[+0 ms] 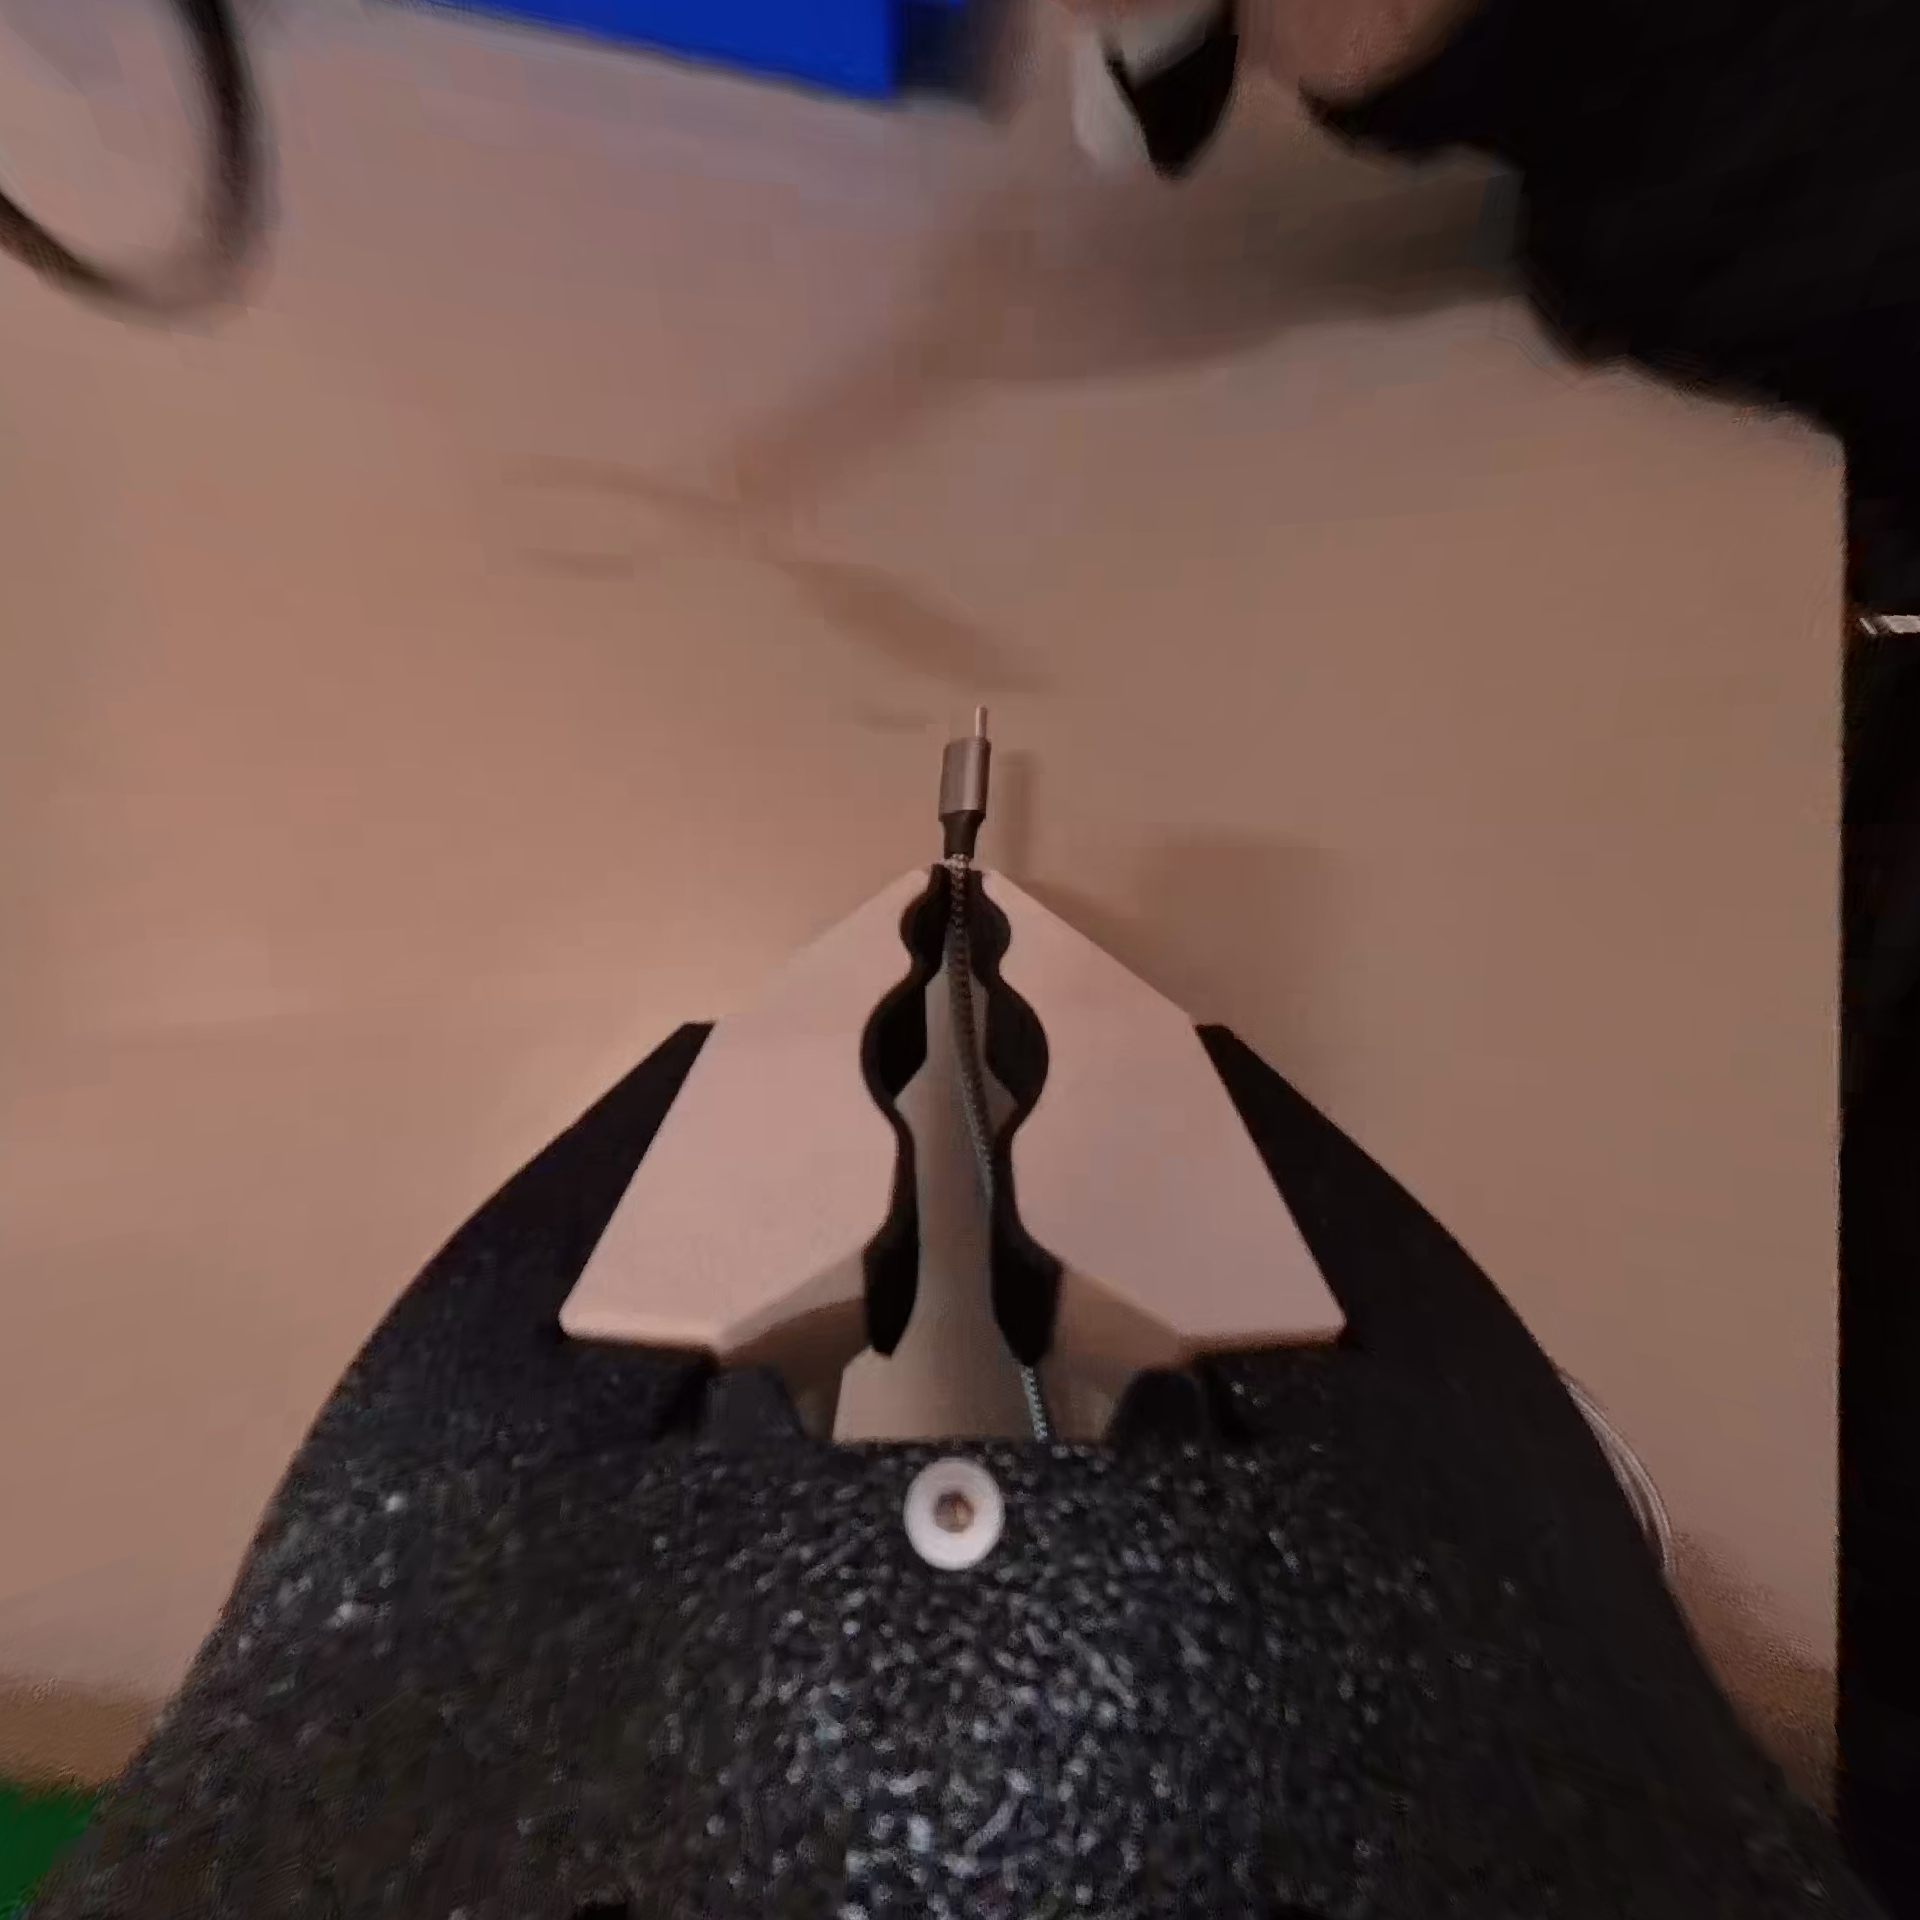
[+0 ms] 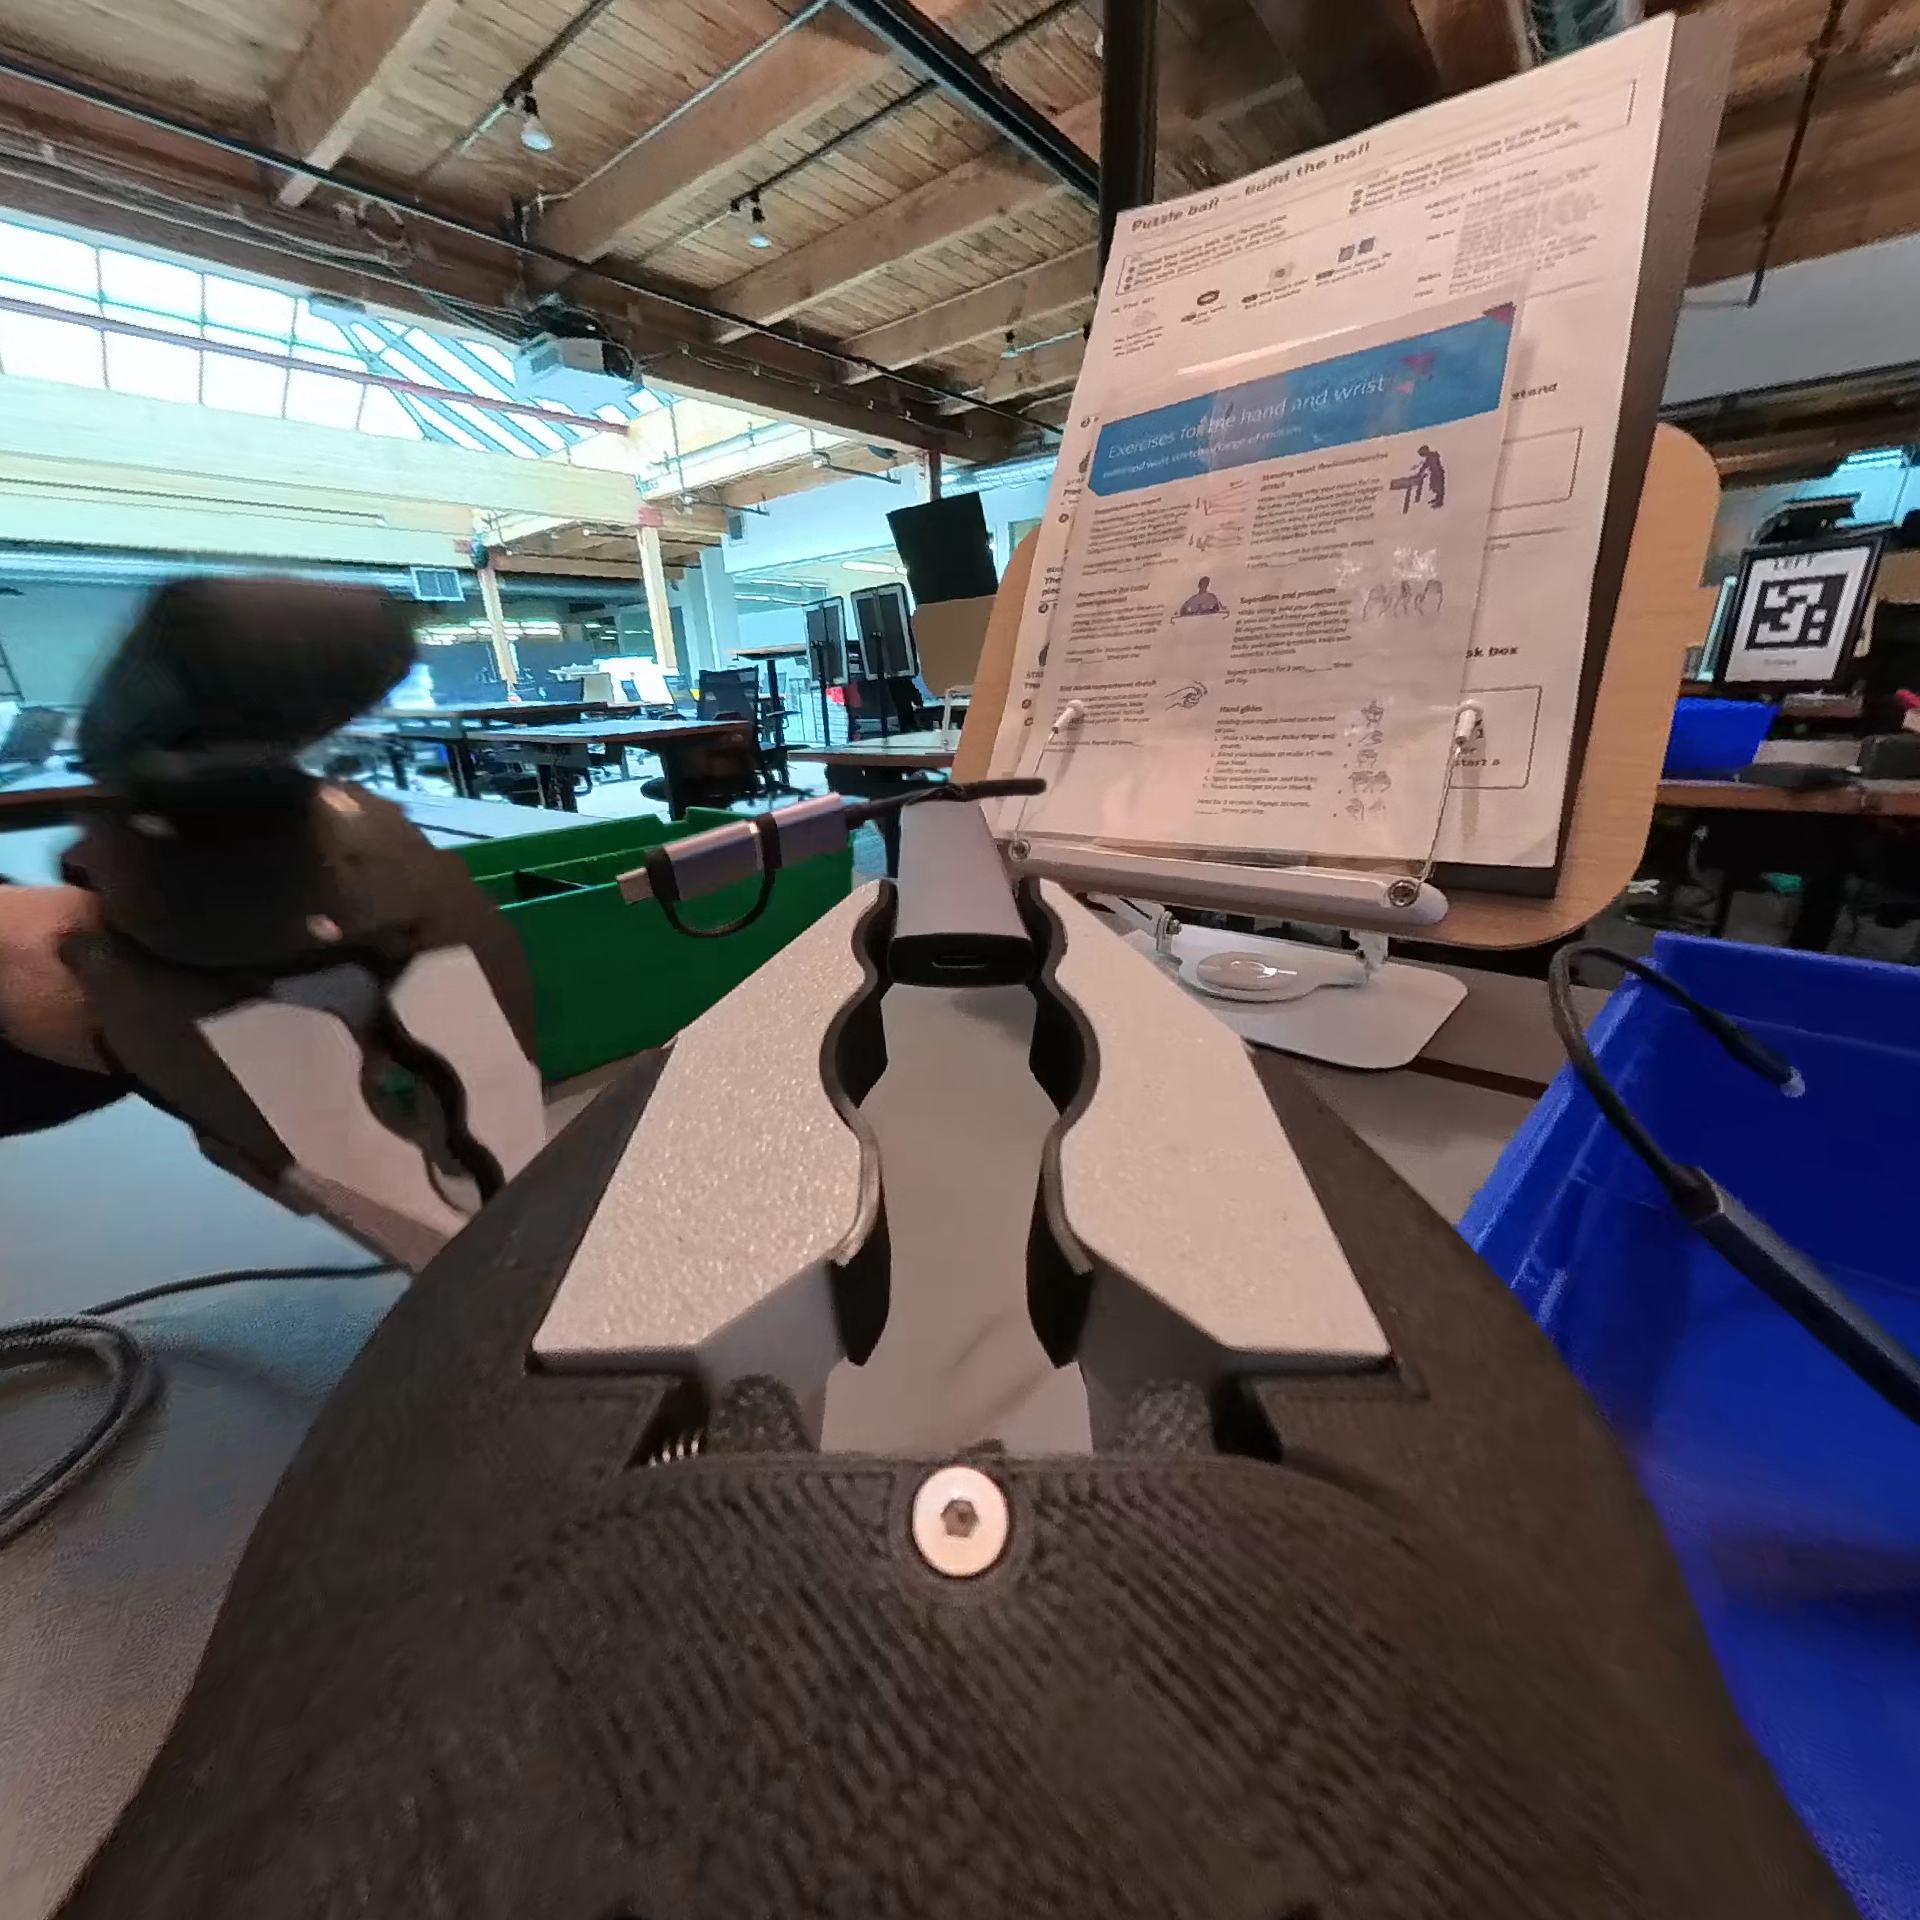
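My left claw [image 1: 954, 868] pinches cable [image 1: 966, 997] behind plug [image 1: 962, 779], right claw [image 2: 961, 914] clamps hub [image 2: 956, 894]; plug may flex, miss port.

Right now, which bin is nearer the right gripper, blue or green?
The blue bin: it sits right beside the right gripper on its right, with a black cable draped over its rim. The green bin lies farther ahead-left.

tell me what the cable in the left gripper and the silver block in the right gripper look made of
Cable: woven fabric jacket, going by its braided texture; its plug looks like matte grey metal. Silver block: likely brushed aluminium, smooth and satin, with a dark, probably plastic, port end.
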Demonstrator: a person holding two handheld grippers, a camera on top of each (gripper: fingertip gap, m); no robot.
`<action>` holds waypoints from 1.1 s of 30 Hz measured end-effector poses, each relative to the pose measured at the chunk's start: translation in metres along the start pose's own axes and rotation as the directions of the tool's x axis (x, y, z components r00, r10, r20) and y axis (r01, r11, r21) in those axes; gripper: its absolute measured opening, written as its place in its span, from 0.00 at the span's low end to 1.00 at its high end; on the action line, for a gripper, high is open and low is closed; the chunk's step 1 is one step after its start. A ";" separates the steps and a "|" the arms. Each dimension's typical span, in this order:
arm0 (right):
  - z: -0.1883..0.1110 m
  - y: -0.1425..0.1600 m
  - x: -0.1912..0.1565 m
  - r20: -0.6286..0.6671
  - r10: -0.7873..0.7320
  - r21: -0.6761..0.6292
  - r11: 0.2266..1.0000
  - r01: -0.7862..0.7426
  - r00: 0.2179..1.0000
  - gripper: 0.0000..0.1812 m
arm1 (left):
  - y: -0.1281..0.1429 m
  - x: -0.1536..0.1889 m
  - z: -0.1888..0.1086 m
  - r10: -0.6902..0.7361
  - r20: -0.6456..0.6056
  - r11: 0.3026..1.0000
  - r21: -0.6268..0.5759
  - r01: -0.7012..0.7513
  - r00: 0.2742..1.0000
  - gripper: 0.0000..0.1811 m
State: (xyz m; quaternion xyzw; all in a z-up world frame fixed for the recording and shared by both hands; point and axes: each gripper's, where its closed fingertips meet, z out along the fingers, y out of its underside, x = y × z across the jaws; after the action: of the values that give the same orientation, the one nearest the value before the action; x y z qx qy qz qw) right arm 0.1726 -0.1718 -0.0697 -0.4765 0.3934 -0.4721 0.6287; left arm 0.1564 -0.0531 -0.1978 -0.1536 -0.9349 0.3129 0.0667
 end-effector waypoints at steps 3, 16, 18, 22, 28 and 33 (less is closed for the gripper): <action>0.002 0.004 0.000 -0.021 -0.003 -0.016 1.000 0.003 1.000 0.12 | -0.044 -0.011 -0.036 0.002 0.290 0.990 0.131 -0.042 0.957 0.00; 0.012 0.015 -0.018 -0.064 -0.148 -0.054 0.988 0.145 0.987 0.12 | -0.086 -0.050 -0.063 -0.122 0.725 0.987 0.163 0.004 0.677 0.00; 0.013 0.018 -0.020 -0.050 -0.144 -0.062 0.988 0.141 0.988 0.12 | -0.087 -0.050 -0.058 -0.141 0.708 0.984 0.180 0.017 0.692 0.00; 0.014 0.019 -0.022 -0.040 -0.146 -0.068 0.987 0.143 0.989 0.12 | -0.085 -0.053 -0.056 -0.160 0.694 0.981 0.194 0.032 0.702 0.00; 0.014 0.022 -0.024 -0.027 -0.133 -0.076 0.989 0.131 0.991 0.12 | -0.082 -0.051 -0.053 -0.135 0.696 0.985 0.172 0.019 0.705 0.00; 0.015 0.023 -0.025 -0.023 -0.139 -0.082 0.987 0.137 0.990 0.12 | -0.079 -0.050 -0.048 -0.124 0.697 0.988 0.151 0.024 0.706 0.00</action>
State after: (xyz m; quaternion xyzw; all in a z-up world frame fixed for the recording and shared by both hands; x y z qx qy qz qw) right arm 0.1853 -0.1422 -0.0872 -0.5207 0.3870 -0.5051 0.5691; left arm 0.1947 -0.1023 -0.1126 0.0197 -0.8724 0.4055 -0.2723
